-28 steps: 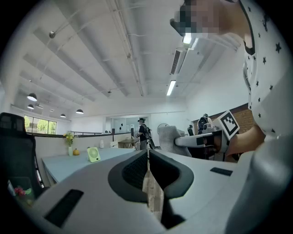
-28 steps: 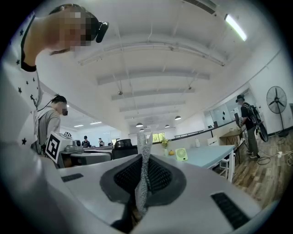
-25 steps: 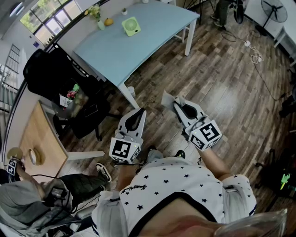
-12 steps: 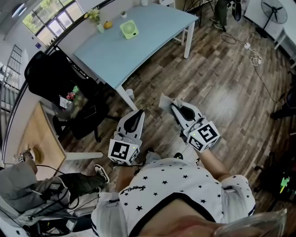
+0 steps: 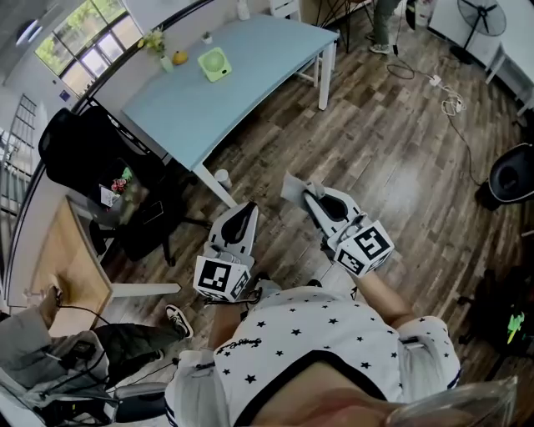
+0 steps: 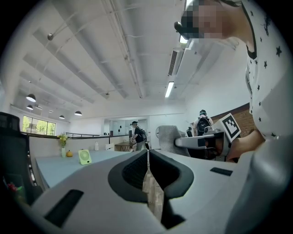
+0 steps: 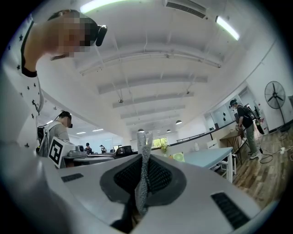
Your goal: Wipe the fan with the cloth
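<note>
A small green fan (image 5: pixel 215 63) stands on the far part of a light blue table (image 5: pixel 250 83), well ahead of both grippers. It also appears small in the left gripper view as the fan (image 6: pixel 84 156) and in the right gripper view as the fan (image 7: pixel 178 156). My right gripper (image 5: pixel 307 190) is shut on a grey cloth (image 5: pixel 293 184), held over the wooden floor. The cloth (image 7: pixel 143 178) stands pinched upright between the jaws of the right gripper (image 7: pixel 144 157). My left gripper (image 5: pixel 249 208) hangs beside it, and the left gripper (image 6: pixel 148 153) is shut with nothing in it.
A black office chair (image 5: pixel 92 158) stands left of the table, a wooden desk (image 5: pixel 71 250) with a seated person (image 5: pixel 50 350) further left. A vase and an orange (image 5: pixel 179 57) sit by the fan. Cables (image 5: pixel 442 96) and a pedestal fan (image 5: pixel 484 15) are at the far right.
The table and fan have slid left and down in the head view as the camera moved. Both grippers keep the same pose, the cloth still in the right one.
</note>
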`<state>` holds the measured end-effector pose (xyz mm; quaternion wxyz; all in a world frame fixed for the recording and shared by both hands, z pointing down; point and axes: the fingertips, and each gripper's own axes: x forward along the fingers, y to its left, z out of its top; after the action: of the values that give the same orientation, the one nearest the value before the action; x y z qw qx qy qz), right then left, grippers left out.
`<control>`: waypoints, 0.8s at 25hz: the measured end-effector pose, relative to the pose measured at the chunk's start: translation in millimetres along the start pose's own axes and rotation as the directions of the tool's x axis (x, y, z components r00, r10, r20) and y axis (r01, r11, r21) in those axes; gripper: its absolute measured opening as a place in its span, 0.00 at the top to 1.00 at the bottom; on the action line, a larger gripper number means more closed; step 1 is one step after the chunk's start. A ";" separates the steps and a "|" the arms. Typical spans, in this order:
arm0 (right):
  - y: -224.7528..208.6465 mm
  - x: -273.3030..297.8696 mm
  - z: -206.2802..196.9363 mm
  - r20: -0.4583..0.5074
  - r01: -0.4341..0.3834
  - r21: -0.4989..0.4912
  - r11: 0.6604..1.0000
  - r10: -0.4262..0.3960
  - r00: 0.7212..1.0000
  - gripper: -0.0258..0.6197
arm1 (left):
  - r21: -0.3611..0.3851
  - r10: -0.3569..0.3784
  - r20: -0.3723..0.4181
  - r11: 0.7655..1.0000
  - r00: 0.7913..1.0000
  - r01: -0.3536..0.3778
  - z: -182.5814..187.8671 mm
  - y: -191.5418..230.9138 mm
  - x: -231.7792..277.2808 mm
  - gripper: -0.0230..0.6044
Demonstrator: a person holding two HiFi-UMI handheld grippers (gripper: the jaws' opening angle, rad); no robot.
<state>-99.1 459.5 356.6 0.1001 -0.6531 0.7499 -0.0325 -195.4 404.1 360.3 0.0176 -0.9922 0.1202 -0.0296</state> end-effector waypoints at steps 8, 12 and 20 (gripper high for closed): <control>-19.4 -49.5 8.1 0.042 0.072 0.014 0.997 -0.072 0.997 0.93 | 0.021 -0.084 -0.005 0.996 0.996 0.084 8.2 -52.3 18.3 0.91; -20.5 -64.6 12.2 0.061 0.084 0.022 0.996 -0.085 0.995 0.93 | 0.037 -0.117 -0.011 0.992 0.993 0.117 11.7 -65.2 27.0 0.91; -38.1 -92.7 15.6 0.056 0.142 0.007 0.990 -0.142 0.988 0.93 | 0.031 -0.174 0.000 0.984 0.985 0.174 11.4 -88.1 48.6 0.91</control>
<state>-47.2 546.7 358.2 0.1195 -0.7054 0.6983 -0.0223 -126.6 478.3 355.2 0.0304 -0.9985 0.0324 -0.0316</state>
